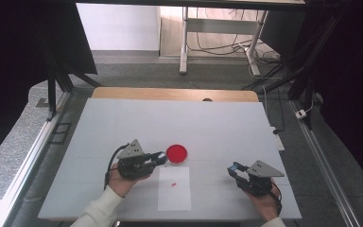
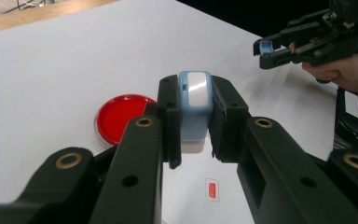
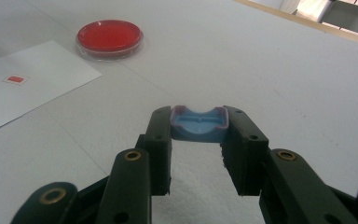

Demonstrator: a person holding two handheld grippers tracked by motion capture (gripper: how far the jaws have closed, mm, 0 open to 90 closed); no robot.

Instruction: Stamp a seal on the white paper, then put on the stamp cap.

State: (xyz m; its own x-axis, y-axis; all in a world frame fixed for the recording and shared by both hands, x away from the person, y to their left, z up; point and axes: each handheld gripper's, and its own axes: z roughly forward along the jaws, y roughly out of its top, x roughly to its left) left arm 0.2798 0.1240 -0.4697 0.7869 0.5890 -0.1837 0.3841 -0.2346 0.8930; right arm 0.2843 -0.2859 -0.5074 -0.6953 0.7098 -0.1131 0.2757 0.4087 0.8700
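Even overhead light is brightening the tabletop [image 1: 123,123]; surroundings are staying dark, and near jaws are blurring slightly.

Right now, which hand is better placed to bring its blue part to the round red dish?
Left, probably: the left gripper, shut on a blue-and-white block, is beside the round red dish; the right gripper is farther off.

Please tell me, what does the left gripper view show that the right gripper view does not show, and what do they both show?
Left gripper view alone: the left gripper shut on a blue and white block between its fingers, and farther off the right gripper in a hand.

Right gripper view alone: the right gripper's own fingers shut on a shallow blue cap, its hollow side up.

Both: the red dish on the white table, and the white paper sheet with a small red mark.
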